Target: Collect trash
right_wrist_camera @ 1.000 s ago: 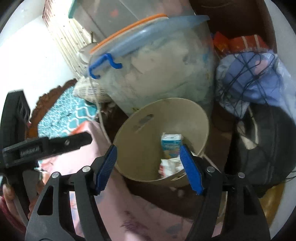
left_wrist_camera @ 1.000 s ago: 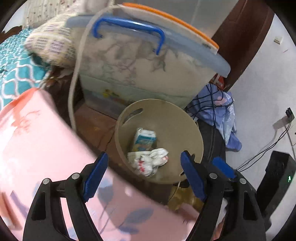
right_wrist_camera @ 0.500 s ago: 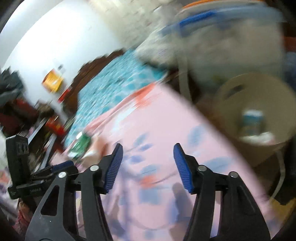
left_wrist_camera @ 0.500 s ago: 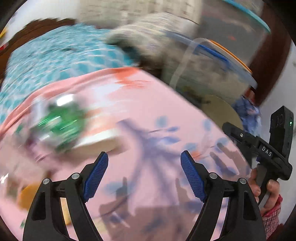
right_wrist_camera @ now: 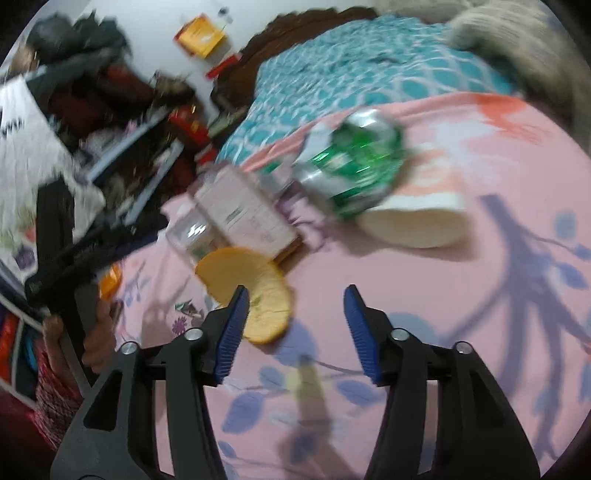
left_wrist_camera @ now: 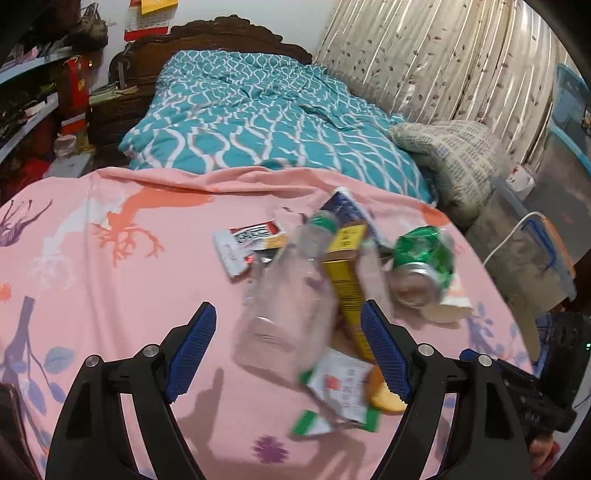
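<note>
A pile of trash lies on the pink sheet (left_wrist_camera: pixel 110 295): a clear plastic bottle (left_wrist_camera: pixel 291 295), a yellow box (left_wrist_camera: pixel 347 273), a crushed green can (left_wrist_camera: pixel 424 266), a paper cup (left_wrist_camera: pixel 447 306) and wrappers (left_wrist_camera: pixel 251 243). My left gripper (left_wrist_camera: pixel 288 350) hangs open just above the bottle's base, pads apart from it. In the right wrist view the can (right_wrist_camera: pixel 354 166), the cup (right_wrist_camera: pixel 413 221) and a yellow round piece (right_wrist_camera: pixel 247 291) lie ahead. My right gripper (right_wrist_camera: pixel 293 328) is opening, with only bare sheet between its jaws; its left fingertip overlaps the yellow piece.
A teal patterned quilt (left_wrist_camera: pixel 258 122) covers the bed beyond the pink sheet, with a dark headboard (left_wrist_camera: pixel 221 33). A pillow (left_wrist_camera: pixel 450 155), curtain (left_wrist_camera: pixel 443 55) and storage bin (left_wrist_camera: pixel 535 258) stand to the right. Cluttered shelves (right_wrist_camera: pixel 110 129) line the left side.
Both grippers have swung away from the beige waste bin and now face the trash pile on the pink sheet. The bin has left both views. Both stay empty.
</note>
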The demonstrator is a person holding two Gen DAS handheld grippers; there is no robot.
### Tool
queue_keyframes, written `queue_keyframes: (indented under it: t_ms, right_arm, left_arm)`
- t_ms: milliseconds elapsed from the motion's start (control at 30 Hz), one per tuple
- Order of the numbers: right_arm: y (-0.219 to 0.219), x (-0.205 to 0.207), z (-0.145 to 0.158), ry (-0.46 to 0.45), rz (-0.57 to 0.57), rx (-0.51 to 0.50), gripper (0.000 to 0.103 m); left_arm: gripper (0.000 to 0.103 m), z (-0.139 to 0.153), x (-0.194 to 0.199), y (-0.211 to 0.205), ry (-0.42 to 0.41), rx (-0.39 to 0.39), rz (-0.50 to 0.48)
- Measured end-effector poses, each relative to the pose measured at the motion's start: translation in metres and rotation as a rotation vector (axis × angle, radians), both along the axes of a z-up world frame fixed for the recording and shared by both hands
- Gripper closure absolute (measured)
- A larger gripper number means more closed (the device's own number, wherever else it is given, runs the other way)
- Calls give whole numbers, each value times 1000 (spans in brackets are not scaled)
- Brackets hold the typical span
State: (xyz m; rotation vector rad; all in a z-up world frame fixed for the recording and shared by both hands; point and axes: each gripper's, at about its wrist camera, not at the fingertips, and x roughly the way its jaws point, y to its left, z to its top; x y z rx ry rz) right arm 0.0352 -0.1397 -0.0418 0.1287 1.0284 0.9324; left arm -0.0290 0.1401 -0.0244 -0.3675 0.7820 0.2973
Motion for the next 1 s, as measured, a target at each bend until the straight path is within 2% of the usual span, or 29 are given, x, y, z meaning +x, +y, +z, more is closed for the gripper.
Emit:
queue_keyframes:
  t_ms: [200,300,333,400,467,500,600,867,1000]
  right_arm:
    - [44,9,-19,-7,23,-71,31]
    - [52,21,-26,16,33,-61,31]
    - [55,22,-27,19,37,-56,30]
    - [58,22,-27,7,57,-55,32]
    - [63,16,-28,-2,96,-62,48]
    - [65,11,-29,-8,126,-68,64]
    - [64,-1,-28,-39,147,-95,86]
    - [30,-27,-14,-53,86,-49,93]
    - [9,-39,-9,-58,34,-46,94]
  left_arm:
    - [11,-19,26,-17,61,72,-101]
    - [12,-30,41,-24,90,139,-132]
    - [15,-33,42,-26,100,151,-127]
    - [40,-40,43,-24,123,150,-115]
    - [41,-45,36,-14,116,86,-115]
    - [41,-45,32,-11,112,75,-109]
    - [41,-42,12,-5,113,80,-79]
    - [42,-14,-79,12,12,-27,-23]
    - [42,-12,-123,8,-14,-88,-19]
